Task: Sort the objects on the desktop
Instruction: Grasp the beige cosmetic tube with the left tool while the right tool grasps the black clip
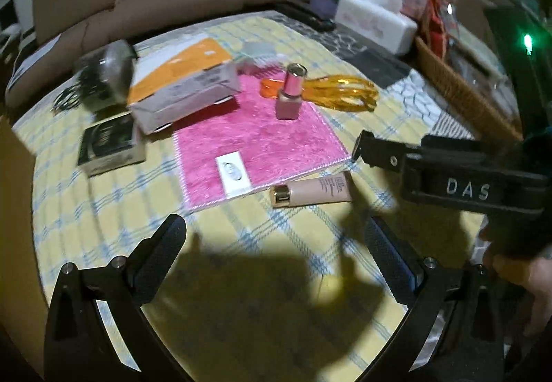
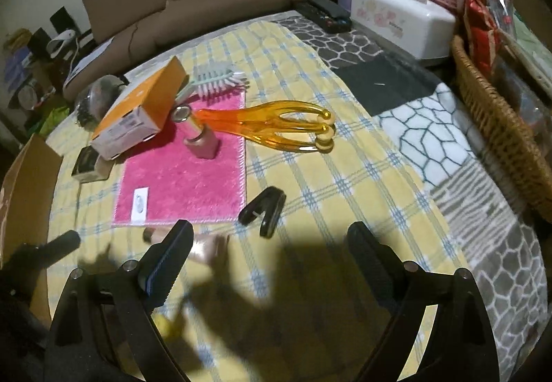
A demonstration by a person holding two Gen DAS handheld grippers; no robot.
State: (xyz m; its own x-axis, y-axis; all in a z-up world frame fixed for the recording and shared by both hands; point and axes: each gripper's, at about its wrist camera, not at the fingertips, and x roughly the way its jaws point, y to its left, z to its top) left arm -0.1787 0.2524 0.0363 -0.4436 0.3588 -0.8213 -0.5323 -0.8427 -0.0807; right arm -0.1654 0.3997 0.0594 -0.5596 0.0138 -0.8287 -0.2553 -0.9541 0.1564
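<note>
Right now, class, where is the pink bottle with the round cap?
In both wrist views the pink bottle stands upright on the far part of the pink cloth, just in front of the orange massager and right of the orange-topped box.

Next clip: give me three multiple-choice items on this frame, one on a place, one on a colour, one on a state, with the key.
1. Where does the pink bottle stand?
A. on the pink mat
B. in the wicker basket
C. on the tissue box

2. What colour is the massager?
A. green
B. orange
C. black

3. How are the left tongs?
A. shut on the tube
B. open, empty
C. holding the mat

Key: A, it stands upright on the mat; B, clear orange plastic; B, fingers apart with only tablecloth between.
</note>
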